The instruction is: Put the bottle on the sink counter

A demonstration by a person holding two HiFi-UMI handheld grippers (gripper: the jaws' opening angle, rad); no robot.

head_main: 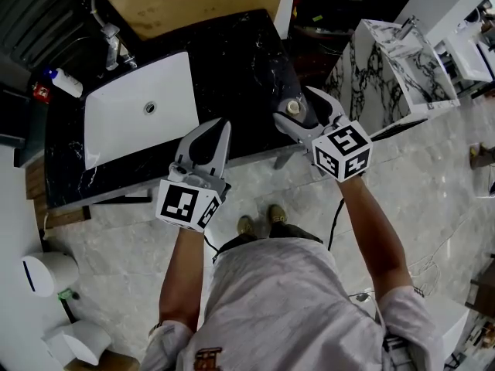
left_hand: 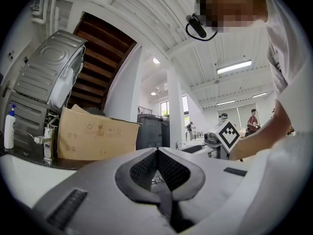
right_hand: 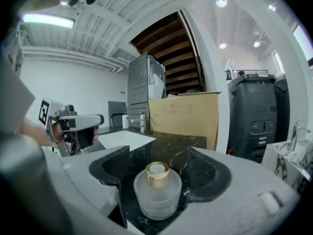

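A small frosted glass bottle [right_hand: 157,192] with a gold cap stands upright on the black marble sink counter [head_main: 240,68], close to its front right corner. My right gripper [head_main: 294,103] is open, one jaw on each side of the bottle [head_main: 293,107] with a gap showing on both sides. In its own view the right gripper [right_hand: 157,154] sits low over the counter [right_hand: 171,153]. My left gripper [head_main: 219,124] hovers shut and empty at the counter's front edge, beside the white basin. In its own view the left gripper [left_hand: 157,153] has both jaws pressed together.
A white sink basin [head_main: 139,114] is set into the counter's left half, with a faucet [head_main: 116,49] behind it and a white blue-capped bottle [head_main: 66,82] at far left. A cardboard box [head_main: 193,2] stands at the back. A marble-patterned washstand [head_main: 387,68] stands to the right.
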